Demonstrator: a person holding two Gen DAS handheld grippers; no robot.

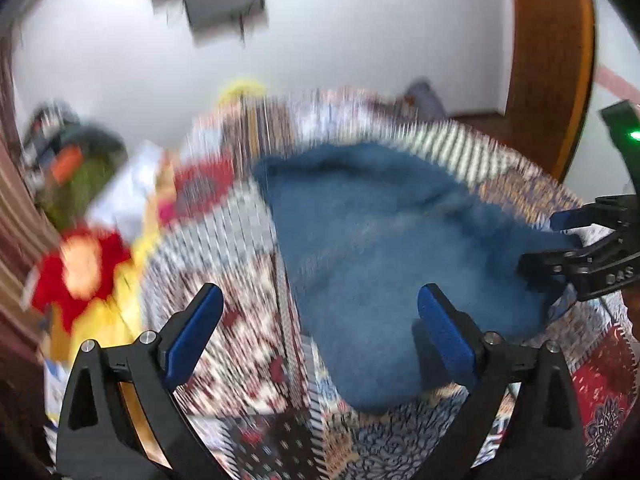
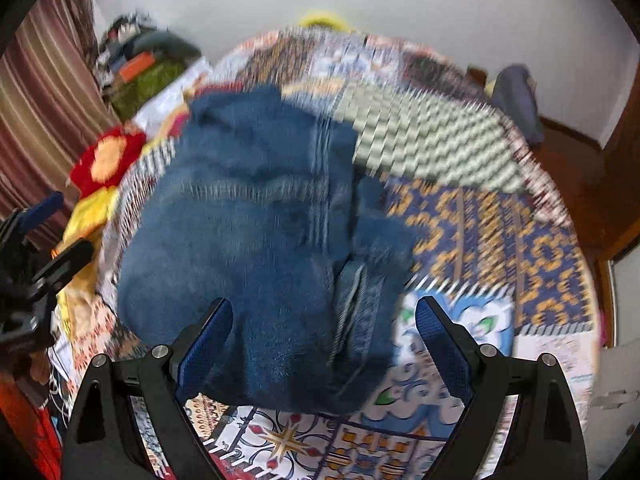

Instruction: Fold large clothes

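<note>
A pair of blue jeans (image 2: 256, 240) lies bunched and partly folded on a patchwork bedspread (image 2: 500, 232); it also shows in the left wrist view (image 1: 380, 248). My left gripper (image 1: 320, 312) is open and empty, its fingers above the jeans' left edge. My right gripper (image 2: 324, 320) is open and empty, hovering over the near end of the jeans. The right gripper also shows at the right edge of the left wrist view (image 1: 568, 240), beside the jeans. Both views are blurred by motion.
A red and yellow soft toy (image 2: 104, 160) and a pile of clothes (image 2: 144, 68) lie at the bed's left side. A striped curtain (image 2: 44, 92) hangs left. A white wall (image 2: 400, 0) is behind, a wooden door frame (image 1: 548, 60) to the right.
</note>
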